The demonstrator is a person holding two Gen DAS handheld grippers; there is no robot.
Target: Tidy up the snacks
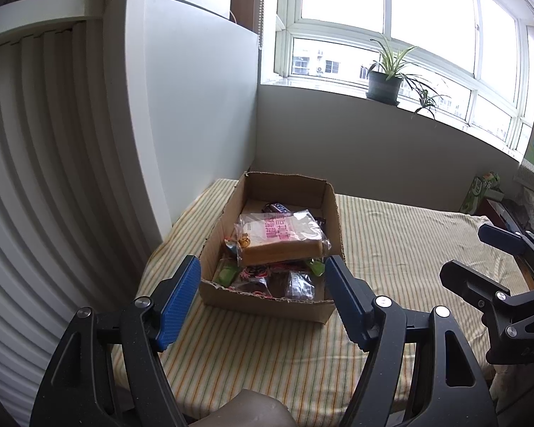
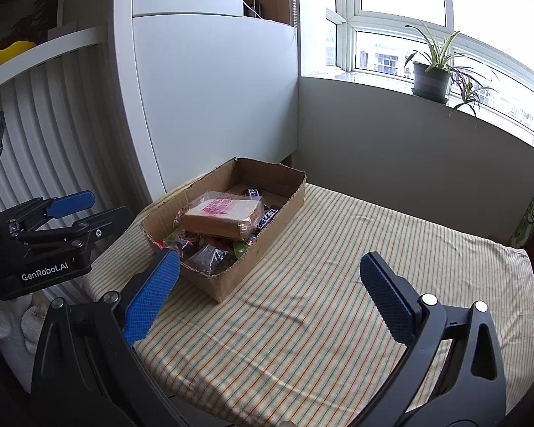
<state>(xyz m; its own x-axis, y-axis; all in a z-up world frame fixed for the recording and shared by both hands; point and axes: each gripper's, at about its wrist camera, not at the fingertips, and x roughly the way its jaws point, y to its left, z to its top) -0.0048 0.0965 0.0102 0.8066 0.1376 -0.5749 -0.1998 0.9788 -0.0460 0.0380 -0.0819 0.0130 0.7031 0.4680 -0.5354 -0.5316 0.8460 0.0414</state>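
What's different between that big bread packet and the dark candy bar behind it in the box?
The bread packet is large, tan, in clear wrap with pink print; the candy bar is small, dark and opaque. The bread packet lies on top of the pile, tilted; the candy bar sits low near the far end, partly hidden. Both lie inside the cardboard box, and neither the left gripper nor the right gripper touches them.

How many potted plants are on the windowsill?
1: a potted plant on the windowsill, right of the white cabinet. Its trailing offshoots hang beside the pot. The frame edge may hide others.
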